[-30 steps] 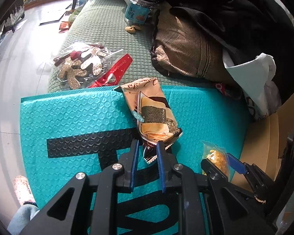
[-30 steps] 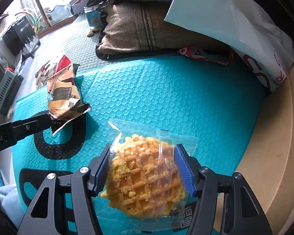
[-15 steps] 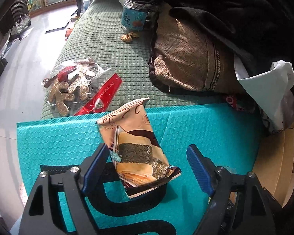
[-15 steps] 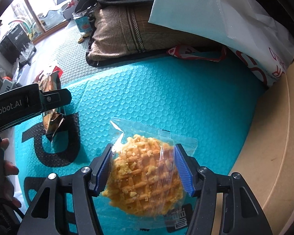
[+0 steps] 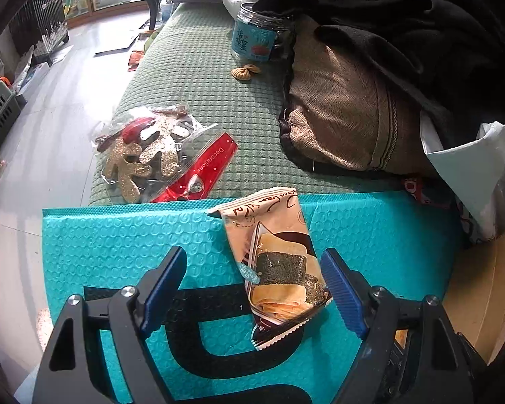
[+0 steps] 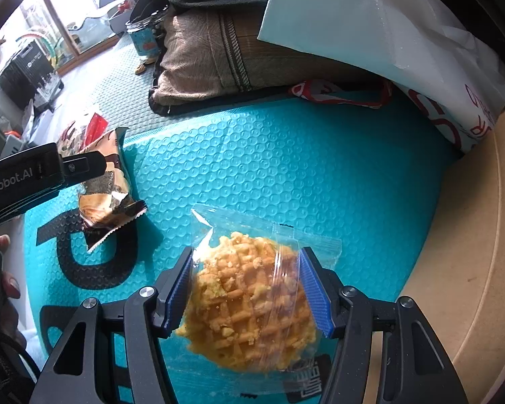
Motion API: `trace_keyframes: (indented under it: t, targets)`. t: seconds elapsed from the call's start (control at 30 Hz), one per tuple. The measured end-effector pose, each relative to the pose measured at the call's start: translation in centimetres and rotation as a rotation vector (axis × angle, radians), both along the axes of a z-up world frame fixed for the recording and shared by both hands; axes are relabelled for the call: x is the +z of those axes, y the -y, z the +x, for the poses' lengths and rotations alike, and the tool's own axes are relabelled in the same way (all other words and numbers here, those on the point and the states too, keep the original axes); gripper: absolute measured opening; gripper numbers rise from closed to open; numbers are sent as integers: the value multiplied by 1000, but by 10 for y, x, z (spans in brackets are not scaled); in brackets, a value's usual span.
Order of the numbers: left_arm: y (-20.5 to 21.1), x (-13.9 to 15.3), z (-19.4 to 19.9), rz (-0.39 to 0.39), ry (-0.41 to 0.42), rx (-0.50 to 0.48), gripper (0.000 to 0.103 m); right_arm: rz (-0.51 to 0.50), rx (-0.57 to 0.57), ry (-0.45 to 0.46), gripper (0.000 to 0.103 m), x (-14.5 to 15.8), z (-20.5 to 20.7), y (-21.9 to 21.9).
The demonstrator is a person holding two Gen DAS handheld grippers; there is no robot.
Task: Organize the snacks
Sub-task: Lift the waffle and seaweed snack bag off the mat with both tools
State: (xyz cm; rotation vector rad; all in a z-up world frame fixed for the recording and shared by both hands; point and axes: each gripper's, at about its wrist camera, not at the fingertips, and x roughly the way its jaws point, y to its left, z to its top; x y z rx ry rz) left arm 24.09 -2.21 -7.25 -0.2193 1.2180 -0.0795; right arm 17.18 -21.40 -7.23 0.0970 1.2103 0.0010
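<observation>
The left gripper (image 5: 252, 289) was seen with jaws spread wide, having just been opened. The seaweed-cracker packet (image 5: 272, 262) lay released between them on the teal bubble mailer (image 5: 118, 235), nearer the right-hand pad, with no pad pressing on it. In the right wrist view the same packet sat at about 9 o'clock of the mailer, over the black lettering.

The right gripper (image 6: 249, 293) was clenched on the wrapped waffle cake (image 6: 249, 299), both blue pads pressed into the clear wrapper, with the cake at 6 o'clock over the mailer. A cardboard edge (image 6: 471, 235) was noted at 3 o'clock.

Step judged in hand: one snack set down, the second carried for placing. The next move was judged to call for lowering the cake beside the packet, clear of it, then loosening the pads. Other clutter (a jar (image 5: 256, 33), a bag of glitter decorations (image 5: 151, 155)) lay at 12 and 10 o'clock, well apart.
</observation>
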Motion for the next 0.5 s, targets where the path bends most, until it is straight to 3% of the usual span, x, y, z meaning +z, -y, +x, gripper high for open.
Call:
trace_keyframes:
  t: [0.23,0.5]
  targets:
    - [13,-21,9,31,-56,-15,82,-11,-10,-3,61,0,1,3]
    - [17,-24,8,60,-34,-57,81,-53,14,5,61,-3,1,-1]
